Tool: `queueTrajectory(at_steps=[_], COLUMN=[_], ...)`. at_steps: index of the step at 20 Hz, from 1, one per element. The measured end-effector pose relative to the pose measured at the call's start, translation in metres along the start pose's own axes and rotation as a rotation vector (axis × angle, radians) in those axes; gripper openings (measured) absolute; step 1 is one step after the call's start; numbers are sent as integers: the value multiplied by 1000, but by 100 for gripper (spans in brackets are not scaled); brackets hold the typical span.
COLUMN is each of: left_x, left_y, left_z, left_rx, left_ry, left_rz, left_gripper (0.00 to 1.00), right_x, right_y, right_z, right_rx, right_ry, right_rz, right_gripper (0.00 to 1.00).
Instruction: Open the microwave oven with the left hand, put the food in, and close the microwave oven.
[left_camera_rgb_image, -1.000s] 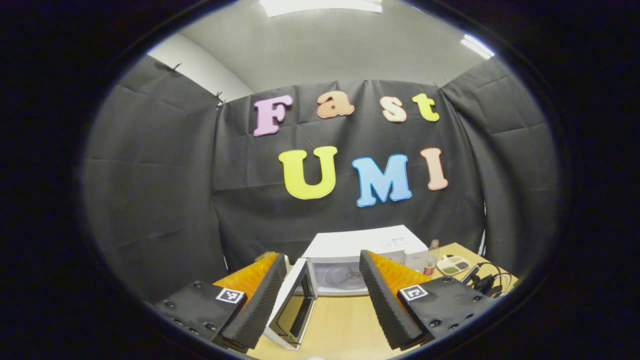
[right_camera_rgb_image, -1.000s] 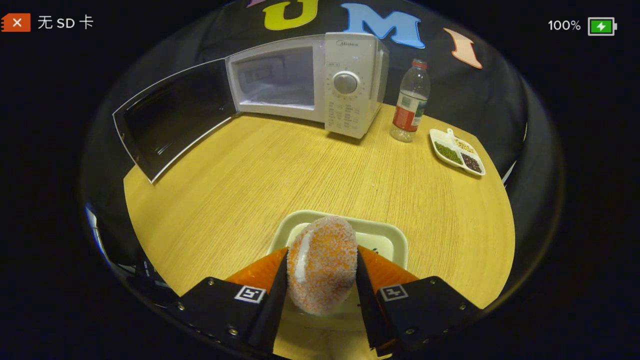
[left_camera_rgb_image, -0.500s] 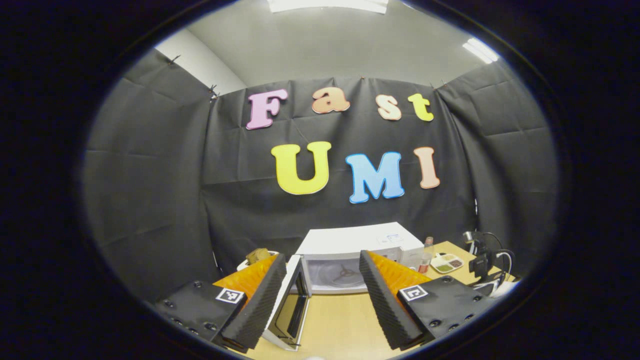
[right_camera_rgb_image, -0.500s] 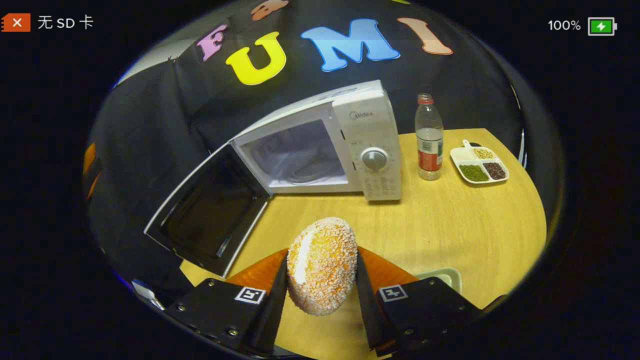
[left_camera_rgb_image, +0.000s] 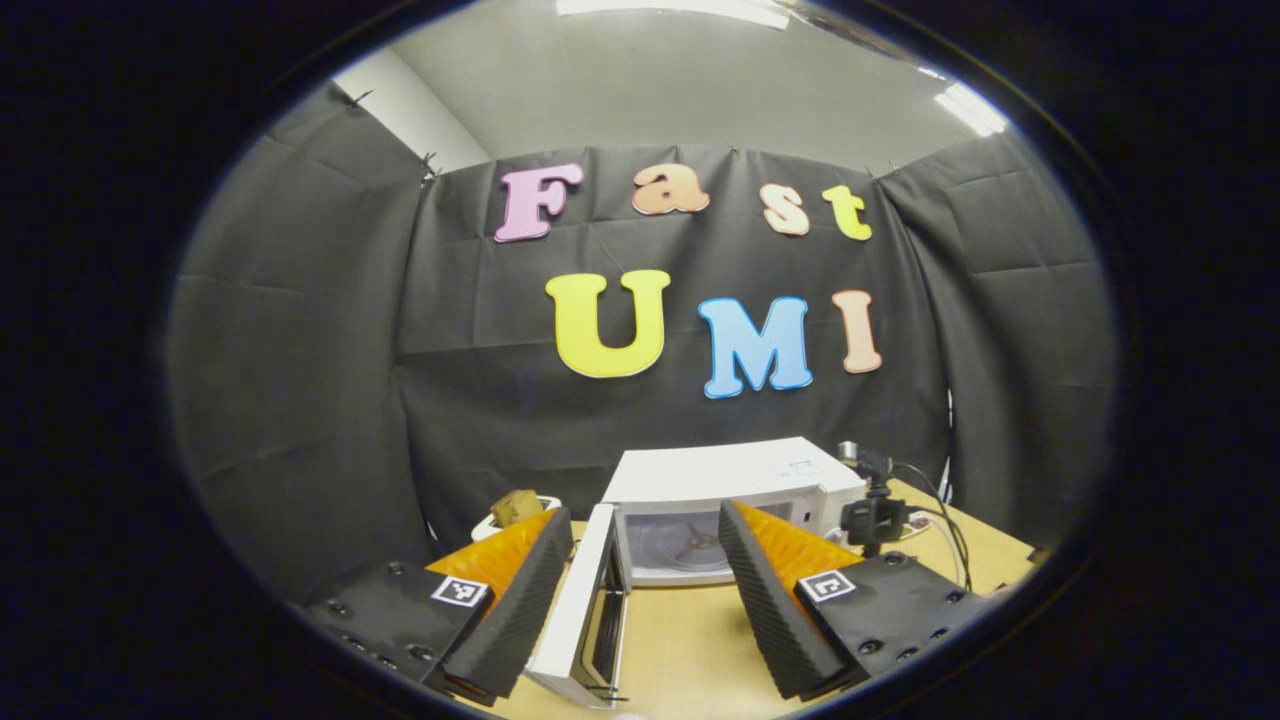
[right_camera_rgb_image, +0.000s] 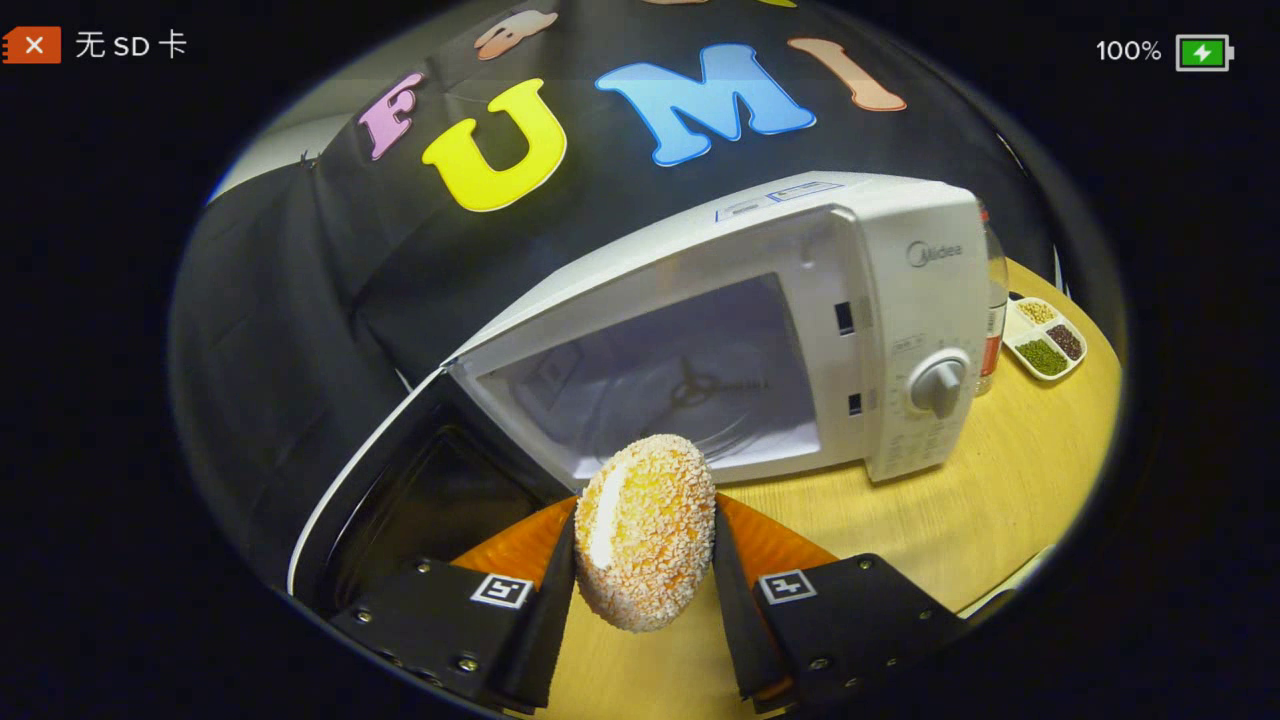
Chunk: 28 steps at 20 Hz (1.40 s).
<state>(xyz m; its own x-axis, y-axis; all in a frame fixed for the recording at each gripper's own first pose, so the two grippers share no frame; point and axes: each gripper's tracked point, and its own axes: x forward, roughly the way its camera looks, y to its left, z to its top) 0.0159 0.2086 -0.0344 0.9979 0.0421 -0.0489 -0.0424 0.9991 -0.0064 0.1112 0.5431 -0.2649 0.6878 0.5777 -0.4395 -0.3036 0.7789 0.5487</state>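
Note:
The white microwave oven (right_camera_rgb_image: 900, 300) stands on the wooden table with its door (right_camera_rgb_image: 400, 490) swung wide open to the left, its cavity and turntable showing. My right gripper (right_camera_rgb_image: 645, 535) is shut on a round crumb-coated pastry (right_camera_rgb_image: 645, 530) with a cream seam, held just in front of the cavity mouth. In the left gripper view the microwave oven (left_camera_rgb_image: 720, 480) sits farther off with its open door (left_camera_rgb_image: 585, 610) edge-on. My left gripper (left_camera_rgb_image: 645, 530) is open, nothing between its fingers, back from the door.
A clear bottle (right_camera_rgb_image: 995, 310) with a red label stands right of the oven, and a white divided dish (right_camera_rgb_image: 1045, 340) of beans lies beyond it. The other gripper with its cables (left_camera_rgb_image: 875, 515) shows at the oven's right. A plate with food (left_camera_rgb_image: 515, 505) sits left of the oven.
My right gripper carried the pastry off the tray and up close to the open cavity. The left gripper stayed open and drifted slightly; the door now looks more edge-on.

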Motion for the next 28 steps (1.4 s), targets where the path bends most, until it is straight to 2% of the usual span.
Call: queueTrajectory(at_steps=[2,4,5,8,10,12,16,17,19,21,22,23,25,28], left_x=[9,14,16,21,21,20,21,21,23,23,23,22,22,23], left_y=[5,11,14,21,26,36,39,39,41,40,41,41,42,41], left_z=[-11,-18,-21,-32,-42,-48,-65,-68,-66,-68,-70,-70,-65,-57], left_rx=[-4,-5,-4,-5,-13,-10,-5,-3,2,6,11,13,15,7], left_ry=[16,20,17,23,36,32,44,49,47,47,57,56,43,24], left_rz=[-14,-18,-19,-24,-28,-6,-9,-9,-7,-8,-6,-7,-5,-9], left_gripper=[99,95,97,99,94,97,99,97,99,97,95,99,99,95], right_x=[32,60,73,103,119,131,152,154,152,144,141,138,127,88], right_y=[11,15,16,7,-1,-12,-27,-31,-35,-37,-39,-39,-41,-40], right_z=[5,10,15,33,37,45,35,32,28,34,37,34,29,34], right_rx=[22,70,85,50,72,59,39,36,0,-49,-62,-56,-53,-156], right_ry=[-50,-86,-114,-204,-233,-282,-272,-269,-264,-298,-299,-281,-242,-234], right_rz=[-26,-48,-61,-136,-170,-217,-274,-295,-317,-344,-353,-349,-340,-337], right_gripper=[64,67,67,67,67,67,67,68,78,100,100,100,100,100])
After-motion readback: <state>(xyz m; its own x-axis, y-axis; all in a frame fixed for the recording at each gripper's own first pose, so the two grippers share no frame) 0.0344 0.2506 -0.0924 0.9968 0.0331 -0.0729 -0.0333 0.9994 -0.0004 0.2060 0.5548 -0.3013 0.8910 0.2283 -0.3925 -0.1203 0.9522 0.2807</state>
